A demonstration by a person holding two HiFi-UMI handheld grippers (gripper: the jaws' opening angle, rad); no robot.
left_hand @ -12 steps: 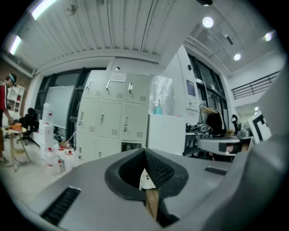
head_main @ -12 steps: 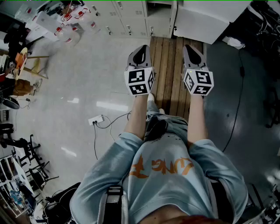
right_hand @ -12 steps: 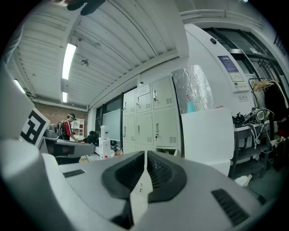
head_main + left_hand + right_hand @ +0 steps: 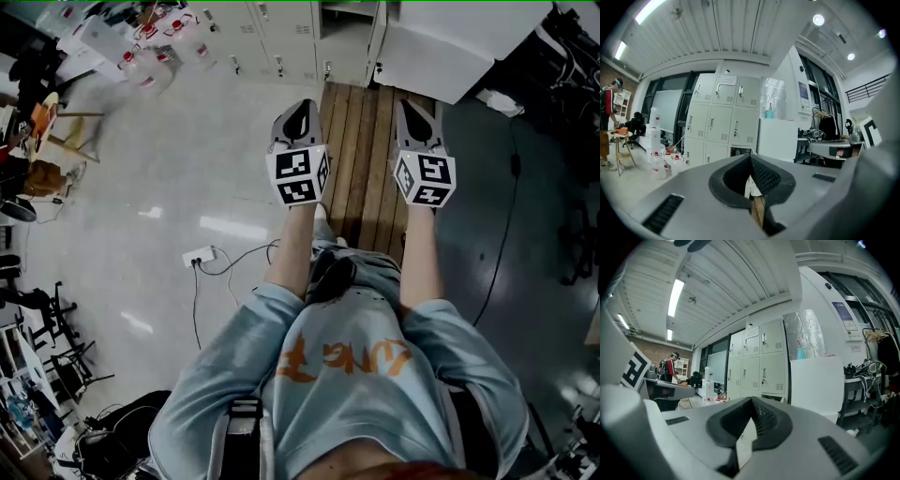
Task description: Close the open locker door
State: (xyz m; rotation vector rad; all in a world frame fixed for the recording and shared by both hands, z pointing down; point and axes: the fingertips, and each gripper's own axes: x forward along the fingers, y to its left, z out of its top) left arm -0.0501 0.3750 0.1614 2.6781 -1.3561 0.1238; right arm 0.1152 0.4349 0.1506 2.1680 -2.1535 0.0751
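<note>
A bank of pale grey lockers (image 4: pixel 281 37) (image 4: pixel 722 117) (image 4: pixel 759 364) stands ahead of me. Its bottom right compartment (image 4: pixel 740 151) (image 4: pixel 345 33) shows dark and open, with its door (image 4: pixel 377 42) swung out edge-on beside a big white cabinet (image 4: pixel 455 42) (image 4: pixel 777 139). My left gripper (image 4: pixel 298 117) (image 4: pixel 750 157) and right gripper (image 4: pixel 415 117) (image 4: pixel 751 400) are held side by side, pointing at the lockers from well short of them. Both are shut with nothing between the jaws.
Wooden planks (image 4: pixel 361 159) run along the floor under the grippers toward the open compartment. A power strip (image 4: pixel 199 254) and its cable lie at the left, water bottles (image 4: pixel 155 56) stand by the lockers, a black cable (image 4: pixel 511 187) trails right. A person (image 4: pixel 607 122) stands far left.
In the head view the lockers and white cabinet sit a little lower and the floor has slid slightly left. Both grippers keep the same shut pose.
</note>
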